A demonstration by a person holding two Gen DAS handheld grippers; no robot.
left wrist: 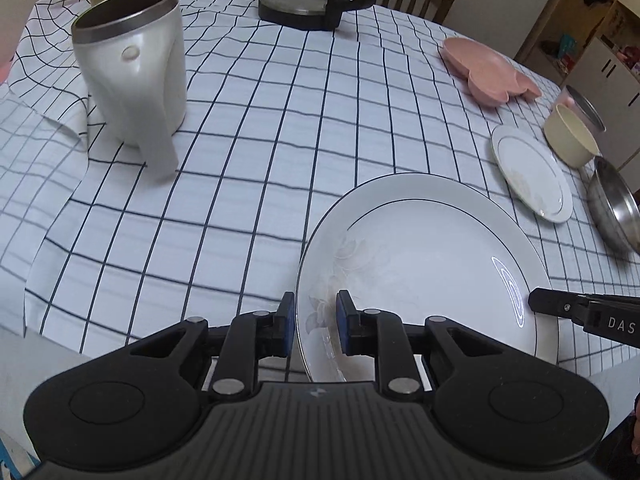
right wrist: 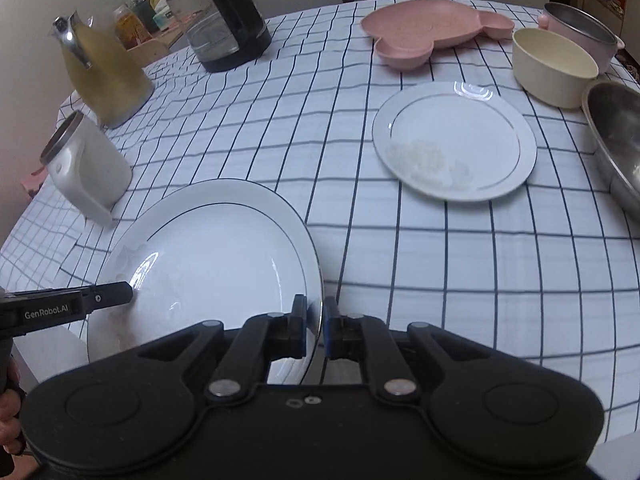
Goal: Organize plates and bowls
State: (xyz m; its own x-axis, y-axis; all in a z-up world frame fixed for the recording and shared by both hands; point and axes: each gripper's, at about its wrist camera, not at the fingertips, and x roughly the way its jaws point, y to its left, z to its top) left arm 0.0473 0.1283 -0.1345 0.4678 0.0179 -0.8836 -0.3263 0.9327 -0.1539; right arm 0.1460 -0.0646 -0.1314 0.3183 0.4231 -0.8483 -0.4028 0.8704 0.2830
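- The left tongs (left wrist: 316,322) straddle the near-left rim of the large white plate (left wrist: 424,264), one blue pad outside the rim and one over the plate's face; a gap shows beside the inner pad, so I cannot tell whether they truly pinch it.
- The right tongs (right wrist: 315,326) are clamped on the same plate's opposite rim, pads tight on both sides.
- The plate sits at the near edge of the tabletop (left wrist: 248,168), tilted rather than lying flat.
- Risk: glazed china is slick and each hold is only on the thin edge. If the two tongs move at different rates, or the left hold is loose, the plate could pivot, slip out and drop off the near edge.
- Risk: carried toward the small white plate (right wrist: 454,140), a tilted rim could strike it and chip.
- Looks: white, glossy, with a thin dark ring inside the rim and a faint floral print; lamp glare reflects on it.
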